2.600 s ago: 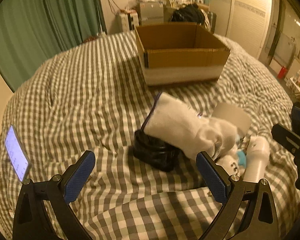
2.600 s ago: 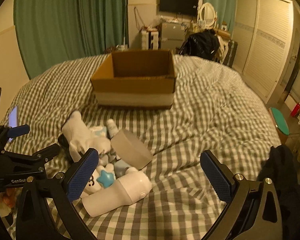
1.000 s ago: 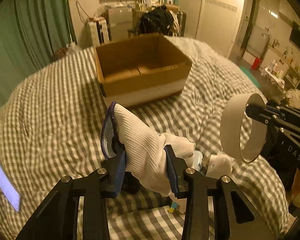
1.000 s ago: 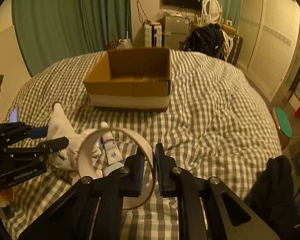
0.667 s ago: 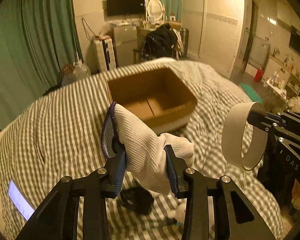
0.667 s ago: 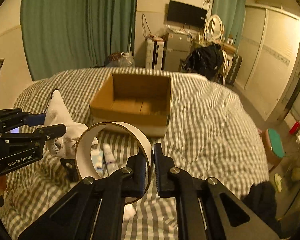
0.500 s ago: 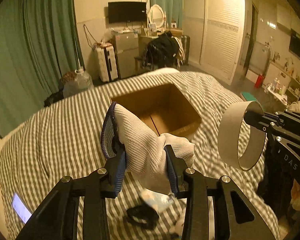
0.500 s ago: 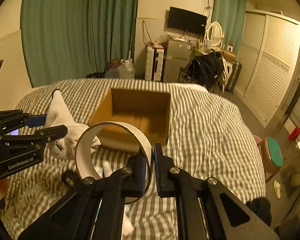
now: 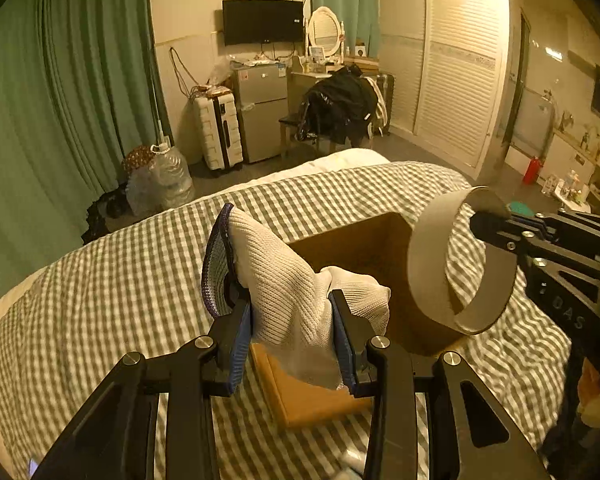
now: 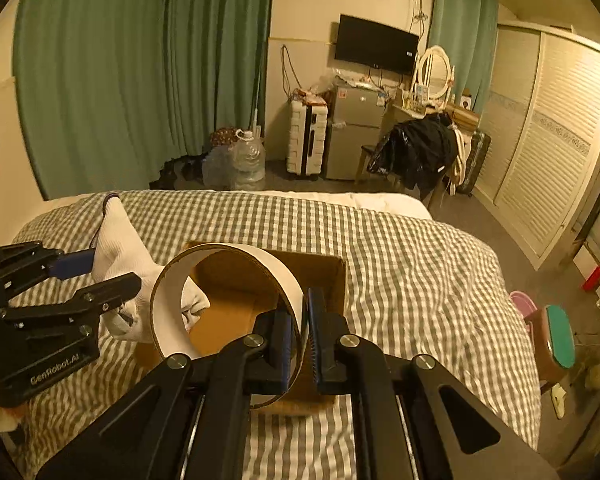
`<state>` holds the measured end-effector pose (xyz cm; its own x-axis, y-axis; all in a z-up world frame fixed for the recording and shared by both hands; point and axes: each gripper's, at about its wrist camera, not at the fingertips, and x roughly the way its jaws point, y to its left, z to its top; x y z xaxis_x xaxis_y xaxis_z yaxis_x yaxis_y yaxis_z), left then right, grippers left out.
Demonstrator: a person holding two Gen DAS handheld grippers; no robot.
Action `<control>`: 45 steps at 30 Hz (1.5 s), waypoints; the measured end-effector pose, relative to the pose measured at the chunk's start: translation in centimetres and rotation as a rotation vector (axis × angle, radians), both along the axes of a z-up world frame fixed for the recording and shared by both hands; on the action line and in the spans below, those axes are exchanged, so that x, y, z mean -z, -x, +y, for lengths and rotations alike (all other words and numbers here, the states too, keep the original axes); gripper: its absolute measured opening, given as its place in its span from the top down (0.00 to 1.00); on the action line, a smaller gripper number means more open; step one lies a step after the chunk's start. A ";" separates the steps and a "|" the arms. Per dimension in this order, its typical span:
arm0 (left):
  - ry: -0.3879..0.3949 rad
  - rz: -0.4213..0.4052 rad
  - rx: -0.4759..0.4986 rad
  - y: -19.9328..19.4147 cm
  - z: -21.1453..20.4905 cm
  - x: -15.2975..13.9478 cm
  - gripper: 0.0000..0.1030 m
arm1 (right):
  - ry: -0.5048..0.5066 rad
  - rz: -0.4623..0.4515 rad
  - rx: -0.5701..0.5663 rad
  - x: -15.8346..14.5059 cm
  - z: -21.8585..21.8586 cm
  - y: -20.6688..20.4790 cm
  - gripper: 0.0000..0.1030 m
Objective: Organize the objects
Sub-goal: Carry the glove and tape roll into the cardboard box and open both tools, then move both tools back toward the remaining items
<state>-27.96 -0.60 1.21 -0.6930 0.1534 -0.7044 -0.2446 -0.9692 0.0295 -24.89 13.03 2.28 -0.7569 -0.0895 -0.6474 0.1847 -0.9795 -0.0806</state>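
My left gripper (image 9: 292,332) is shut on a white knit glove (image 9: 288,292) with a blue cuff and holds it over the near left edge of the open cardboard box (image 9: 364,248). My right gripper (image 10: 304,316) is shut on the wall of a white tape roll (image 10: 228,292) and holds it above the box (image 10: 324,268). The roll also shows in the left wrist view (image 9: 452,276), to the right of the glove. The glove shows in the right wrist view (image 10: 120,248), left of the roll. The box floor looks bare where it shows.
The box sits on a grey checked duvet (image 9: 112,280) covering the bed. Beyond the bed's far edge are water jugs (image 9: 164,180), a white suitcase (image 9: 220,132), a small fridge (image 9: 260,108) and a chair with dark clothes (image 9: 340,112). A green-topped stool (image 10: 556,340) stands at right.
Both grippers have risen and moved forward with the glove and the tape roll, from above the pile of objects to over the box. The pile has dropped out of view.
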 end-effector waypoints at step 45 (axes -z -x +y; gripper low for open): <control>0.032 0.142 -0.024 -20.6 -0.4 -7.6 0.00 | 0.045 0.058 0.080 -8.4 2.3 -19.1 0.09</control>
<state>-7.39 -0.98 8.82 -0.7890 0.1146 -0.6036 -0.2127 -0.9726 0.0934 -5.83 15.35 10.65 -0.7991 -0.0557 -0.5986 0.1024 -0.9938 -0.0442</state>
